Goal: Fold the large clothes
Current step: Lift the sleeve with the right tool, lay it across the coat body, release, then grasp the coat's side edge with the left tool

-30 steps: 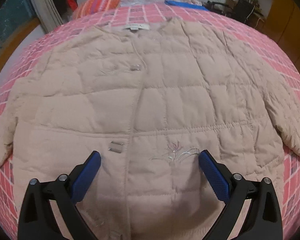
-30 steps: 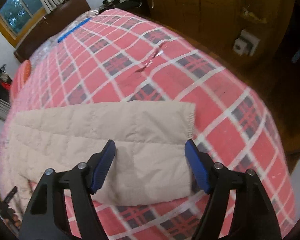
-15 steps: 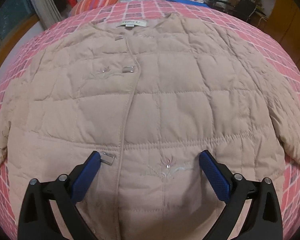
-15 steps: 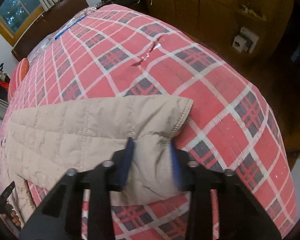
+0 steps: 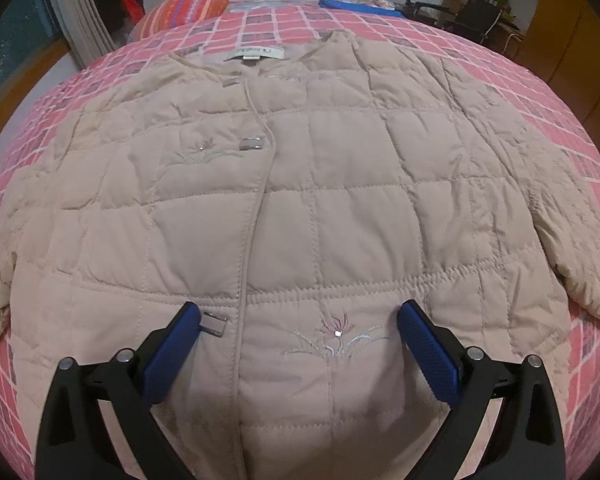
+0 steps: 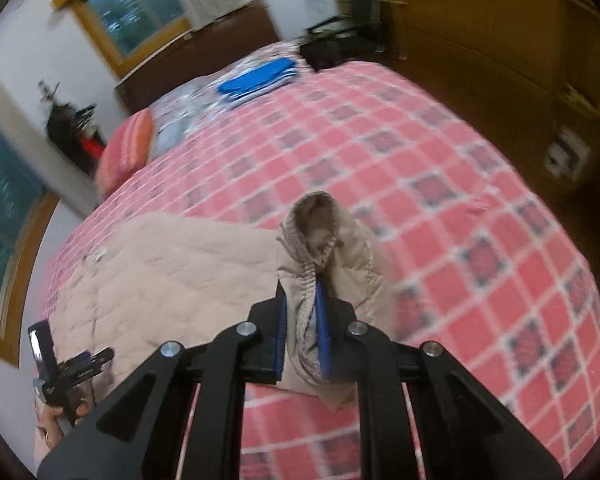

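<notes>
The right tool (image 6: pixel 301 330) is seen clamped on the cuff end of the jacket sleeve (image 6: pixel 332 248), the beige fabric being pinched between its two blue pads (image 6: pixel 322 332). The sleeve is lifted off the bed (image 6: pixel 440 208), and its open cuff is turned up above the pads. The quilted jacket (image 6: pixel 172 268) is spread to the left of the raised sleeve on the pink checked bedcover. In the near left corner of the right wrist view, a hand (image 6: pixel 50 420) is seen on a black device.

The left tool (image 5: pixel 298 312) is held with its pads (image 5: pixel 428 356) wide apart over the lower front of the jacket (image 5: pixel 340 208); nothing is gripped between them. Between the pads an embroidered flower (image 5: pixel 338 334) is visible, and a metal clasp (image 5: pixel 214 324) lies just beside the left pad. The jacket is laid flat, front up and closed, collar at the far end, with a neck label (image 5: pixel 254 54) showing. A second clasp (image 5: pixel 251 144) is seen further up the front opening. Beyond the collar, a striped orange pillow (image 5: pixel 188 8) lies at the far left of the bed and a blue item (image 5: pixel 360 6) at the far right.
</notes>
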Tool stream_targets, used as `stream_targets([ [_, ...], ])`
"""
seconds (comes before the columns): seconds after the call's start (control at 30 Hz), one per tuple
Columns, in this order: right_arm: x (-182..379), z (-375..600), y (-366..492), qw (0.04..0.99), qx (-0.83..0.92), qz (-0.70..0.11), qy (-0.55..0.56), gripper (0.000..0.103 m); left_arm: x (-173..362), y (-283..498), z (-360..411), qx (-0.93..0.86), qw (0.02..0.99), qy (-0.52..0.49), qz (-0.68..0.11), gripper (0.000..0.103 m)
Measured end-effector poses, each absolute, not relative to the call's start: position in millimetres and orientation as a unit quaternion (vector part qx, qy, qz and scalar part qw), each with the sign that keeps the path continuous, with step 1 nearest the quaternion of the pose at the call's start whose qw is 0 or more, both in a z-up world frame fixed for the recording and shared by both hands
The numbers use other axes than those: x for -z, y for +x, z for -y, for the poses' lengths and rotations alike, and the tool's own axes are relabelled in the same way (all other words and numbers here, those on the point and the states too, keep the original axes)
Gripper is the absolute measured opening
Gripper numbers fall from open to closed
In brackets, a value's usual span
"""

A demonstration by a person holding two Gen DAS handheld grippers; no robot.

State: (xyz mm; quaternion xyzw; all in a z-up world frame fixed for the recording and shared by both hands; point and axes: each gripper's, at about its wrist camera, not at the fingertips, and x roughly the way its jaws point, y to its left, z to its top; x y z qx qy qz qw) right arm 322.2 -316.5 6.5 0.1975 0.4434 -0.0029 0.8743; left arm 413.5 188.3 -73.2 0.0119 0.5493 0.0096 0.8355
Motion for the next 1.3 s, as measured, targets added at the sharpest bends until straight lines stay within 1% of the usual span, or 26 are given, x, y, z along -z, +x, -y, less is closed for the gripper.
stream_targets([
  [0.23, -2.8, 222.2, 356.8, 0.870, -0.084, -0.456, 0.167, 0.012, 59.5, 401.7, -193.5, 0.035, 0.842, -0.010, -0.539, 0.099],
  [0.4, 16.5, 184.0, 380.8, 0.858, -0.101, -0.478, 0.157, 0.012, 58.2, 401.6, -192.6, 0.048, 0.846, -0.001, -0.532, 0.099],
  [0.67, 66.5, 165.8, 403.3, 0.831, -0.092, -0.526, 0.158, 0.012, 63.4, 407.0, -189.2, 0.049, 0.842, -0.001, -0.537, 0.099],
  [0.87, 83.7, 164.9, 408.9, 0.822, -0.090, -0.539, 0.159, 0.012, 63.1, 407.1, -189.3, 0.054, 0.841, -0.006, -0.538, 0.099],
  [0.97, 84.9, 166.2, 409.5, 0.820, -0.095, -0.541, 0.163, 0.014, 55.3, 406.3, -188.0, 0.062, 0.845, -0.014, -0.532, 0.099],
  [1.07, 73.6, 167.6, 402.1, 0.821, -0.117, -0.532, 0.171, 0.023, 43.9, 404.7, -180.9, 0.081, 0.849, -0.020, -0.523, 0.099],
  [1.1, 64.2, 170.4, 395.9, 0.823, -0.132, -0.522, 0.180, 0.030, 40.2, 405.0, -176.9, 0.091, 0.848, -0.024, -0.522, 0.099],
  [1.13, 52.6, 173.6, 388.7, 0.828, -0.146, -0.509, 0.184, 0.044, 37.4, 405.1, -173.5, 0.097, 0.847, -0.028, -0.521, 0.099],
  [1.2, 27.9, 183.1, 373.0, 0.848, -0.153, -0.476, 0.179, 0.053, 31.4, 407.6, -162.9, 0.110, 0.845, -0.042, -0.522, 0.099],
  [1.3, 8.3, 205.7, 356.9, 0.865, -0.129, -0.449, 0.182, 0.052, 24.1, 413.8, -140.9, 0.141, 0.835, -0.068, -0.528, 0.099],
])
